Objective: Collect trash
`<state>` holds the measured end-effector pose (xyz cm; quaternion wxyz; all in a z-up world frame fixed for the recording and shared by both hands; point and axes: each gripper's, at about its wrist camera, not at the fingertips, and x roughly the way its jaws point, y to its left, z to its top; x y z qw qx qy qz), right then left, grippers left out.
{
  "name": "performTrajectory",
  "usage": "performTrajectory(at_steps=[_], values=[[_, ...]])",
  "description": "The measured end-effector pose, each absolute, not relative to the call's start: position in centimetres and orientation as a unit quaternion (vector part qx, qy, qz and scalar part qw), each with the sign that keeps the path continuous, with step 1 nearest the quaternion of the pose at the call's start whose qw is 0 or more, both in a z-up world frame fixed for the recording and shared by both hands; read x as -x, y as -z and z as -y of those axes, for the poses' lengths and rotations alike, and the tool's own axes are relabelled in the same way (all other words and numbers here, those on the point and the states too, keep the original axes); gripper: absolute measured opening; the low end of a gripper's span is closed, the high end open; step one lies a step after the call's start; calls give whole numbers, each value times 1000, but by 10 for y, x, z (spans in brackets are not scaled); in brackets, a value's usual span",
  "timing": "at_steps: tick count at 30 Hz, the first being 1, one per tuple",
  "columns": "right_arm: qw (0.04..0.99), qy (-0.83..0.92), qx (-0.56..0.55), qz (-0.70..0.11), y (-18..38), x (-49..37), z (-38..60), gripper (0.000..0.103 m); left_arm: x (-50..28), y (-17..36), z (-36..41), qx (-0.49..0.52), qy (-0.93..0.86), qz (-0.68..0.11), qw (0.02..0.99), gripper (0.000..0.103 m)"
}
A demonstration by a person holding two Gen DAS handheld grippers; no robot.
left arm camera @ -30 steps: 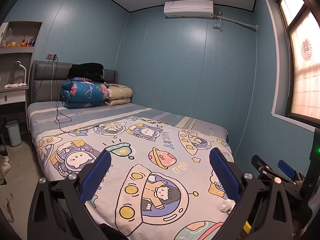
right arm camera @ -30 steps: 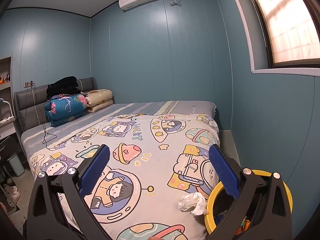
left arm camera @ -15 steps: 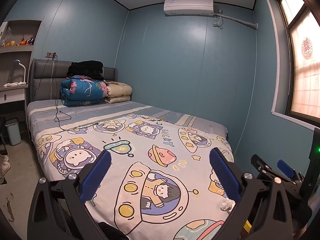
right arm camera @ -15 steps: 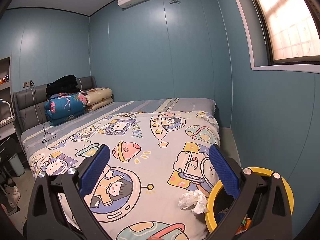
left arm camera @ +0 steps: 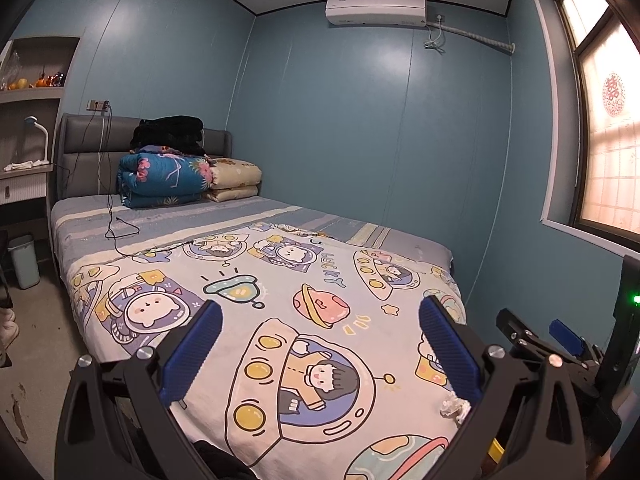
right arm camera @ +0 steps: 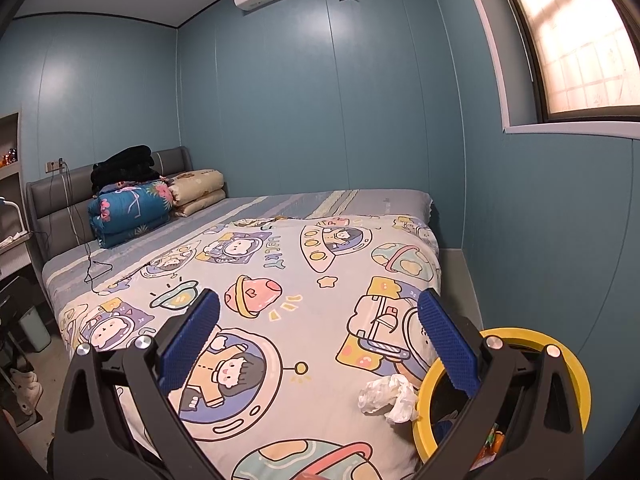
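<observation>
The bed [right arm camera: 280, 280] sits slightly lower in both views than a second ago, so we are barely drifting. By its foot, the yellow-rimmed bin [right arm camera: 576, 364] touches the crumpled tissue [right arm camera: 386, 398]. Left tongs [left arm camera: 320, 354] and right tongs [right arm camera: 319, 338] stay apart, empty.

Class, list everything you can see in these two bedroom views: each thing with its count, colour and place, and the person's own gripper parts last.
crumpled tissue: one, white, near bed corner beside bin
bin: one, yellow rim, right of bed
bed cover: one, pale cartoon print, on bed
folded quilts: stack, blue and beige, at headboard
black bundle: one, atop quilts
air conditioner: one, white, high on wall
small bin: one, pale, floor left
left gripper: open, blue pads
right gripper: open, blue pads
</observation>
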<state>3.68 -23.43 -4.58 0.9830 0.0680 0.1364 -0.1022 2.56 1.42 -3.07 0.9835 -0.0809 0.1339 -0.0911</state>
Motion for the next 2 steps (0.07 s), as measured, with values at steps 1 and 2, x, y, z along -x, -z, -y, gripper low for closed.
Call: performTrajectory(at_steps=[1, 2], values=[[983, 102, -69, -137, 46, -37, 234, 95, -26, 31, -15, 81, 91, -134, 983, 95], [983, 102, -69, -137, 46, -37, 234, 95, -26, 31, -15, 81, 90, -134, 984, 95]])
